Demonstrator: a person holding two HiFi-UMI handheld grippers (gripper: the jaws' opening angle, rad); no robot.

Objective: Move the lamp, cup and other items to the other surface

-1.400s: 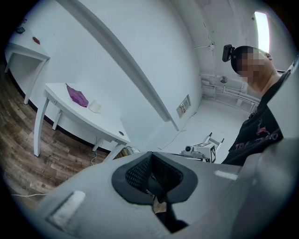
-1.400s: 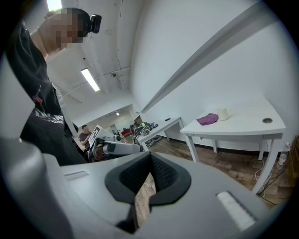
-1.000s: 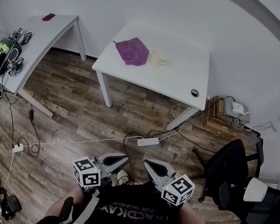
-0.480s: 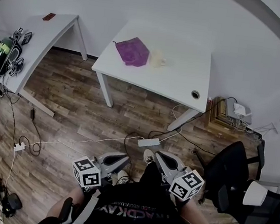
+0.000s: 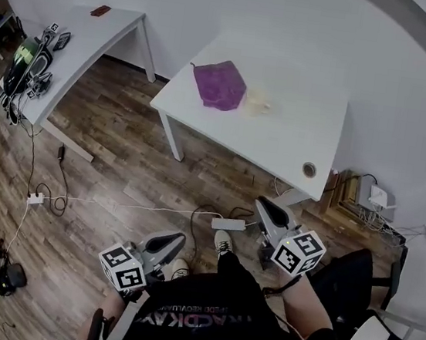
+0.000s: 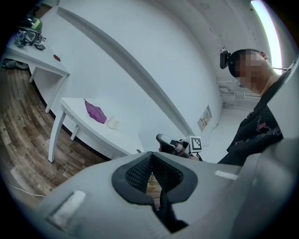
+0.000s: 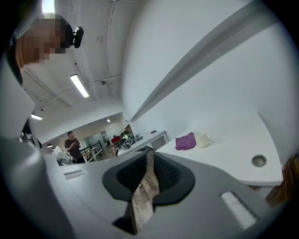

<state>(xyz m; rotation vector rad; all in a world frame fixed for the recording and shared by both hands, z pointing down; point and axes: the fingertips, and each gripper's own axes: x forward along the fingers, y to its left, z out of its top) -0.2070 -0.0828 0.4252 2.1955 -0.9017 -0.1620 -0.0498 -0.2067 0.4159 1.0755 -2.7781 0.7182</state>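
Over the wood floor (image 5: 121, 161), left claw (image 5: 179, 240) closed, empty; right claw (image 5: 265, 206) has just been opening, nothing between.

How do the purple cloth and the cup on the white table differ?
The purple cloth is vivid and lies in a soft, low heap; the cup is pale cream and stands upright. The cloth spreads wider than the cup. Both rest side by side on the white table.
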